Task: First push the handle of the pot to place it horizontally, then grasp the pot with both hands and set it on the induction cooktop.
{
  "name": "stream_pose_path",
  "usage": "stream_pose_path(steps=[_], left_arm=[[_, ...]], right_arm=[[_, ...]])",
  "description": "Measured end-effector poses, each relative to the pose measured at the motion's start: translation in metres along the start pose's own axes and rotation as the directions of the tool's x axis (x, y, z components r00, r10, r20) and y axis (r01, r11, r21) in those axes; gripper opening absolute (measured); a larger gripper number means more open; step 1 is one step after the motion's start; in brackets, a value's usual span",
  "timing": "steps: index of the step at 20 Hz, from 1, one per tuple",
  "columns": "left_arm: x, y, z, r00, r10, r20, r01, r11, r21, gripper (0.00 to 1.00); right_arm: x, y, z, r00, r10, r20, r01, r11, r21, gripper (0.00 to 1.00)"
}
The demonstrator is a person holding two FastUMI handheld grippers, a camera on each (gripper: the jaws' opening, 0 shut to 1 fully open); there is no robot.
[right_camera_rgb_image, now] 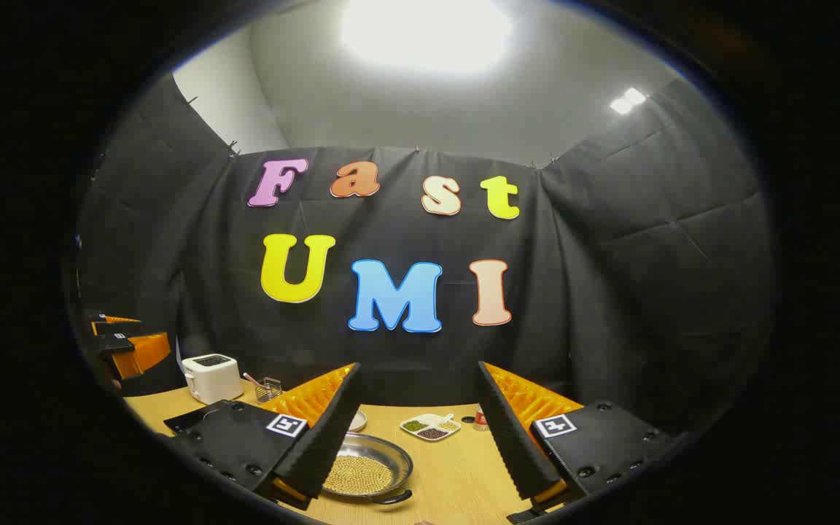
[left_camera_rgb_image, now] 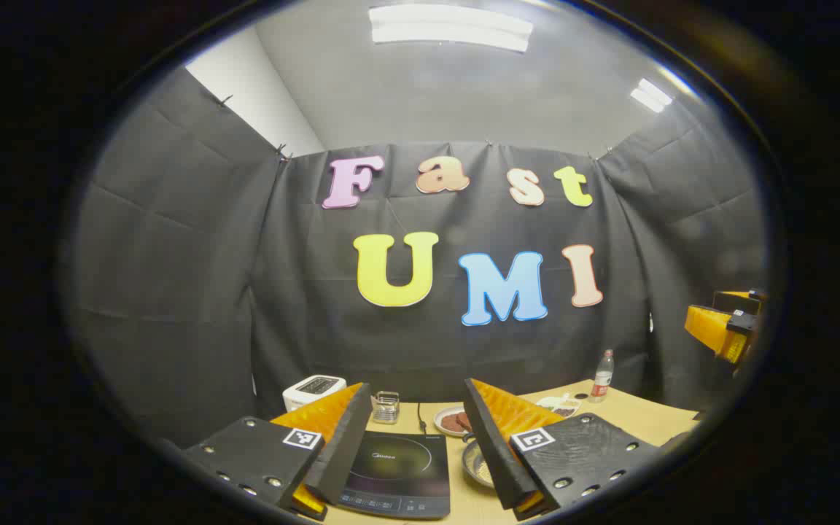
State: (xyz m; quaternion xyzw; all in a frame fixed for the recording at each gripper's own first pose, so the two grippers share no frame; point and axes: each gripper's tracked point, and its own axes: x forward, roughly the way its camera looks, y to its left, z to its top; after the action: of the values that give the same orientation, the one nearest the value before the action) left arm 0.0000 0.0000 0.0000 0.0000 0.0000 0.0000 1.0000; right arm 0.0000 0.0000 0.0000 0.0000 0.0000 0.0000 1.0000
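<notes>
While both are held above the counter (right_camera_rgb_image: 456, 474), the left hand-held gripper (left_camera_rgb_image: 416, 445) and the right hand-held gripper (right_camera_rgb_image: 416, 437) are seen spread wide, nothing between their fingers. The pot (right_camera_rgb_image: 365, 470) is seen resting on the counter just beside the induction cooktop (left_camera_rgb_image: 398, 474), with its handle (right_camera_rgb_image: 391, 499) nearest the camera.
</notes>
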Motion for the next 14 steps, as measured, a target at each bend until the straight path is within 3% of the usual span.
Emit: stream_pose_path(steps=[1, 14], left_arm=[[-0.0006, 0.0014, 0.0016, 1.0, -0.001, 0.005, 0.001, 1.0, 0.002, 0.76], [0.0, 0.0027, 0.007, 1.0, 0.001, 0.026, -0.001, 1.0, 0.02, 0.76]], right_arm=[[-0.0013, 0.001, 0.0018, 1.0, -0.001, 0.002, 0.001, 1.0, 0.0, 0.97], [0.0043, 0.0008, -0.0014, 1.0, -0.001, -0.028, 0.001, 1.0, 0.021, 0.96]])
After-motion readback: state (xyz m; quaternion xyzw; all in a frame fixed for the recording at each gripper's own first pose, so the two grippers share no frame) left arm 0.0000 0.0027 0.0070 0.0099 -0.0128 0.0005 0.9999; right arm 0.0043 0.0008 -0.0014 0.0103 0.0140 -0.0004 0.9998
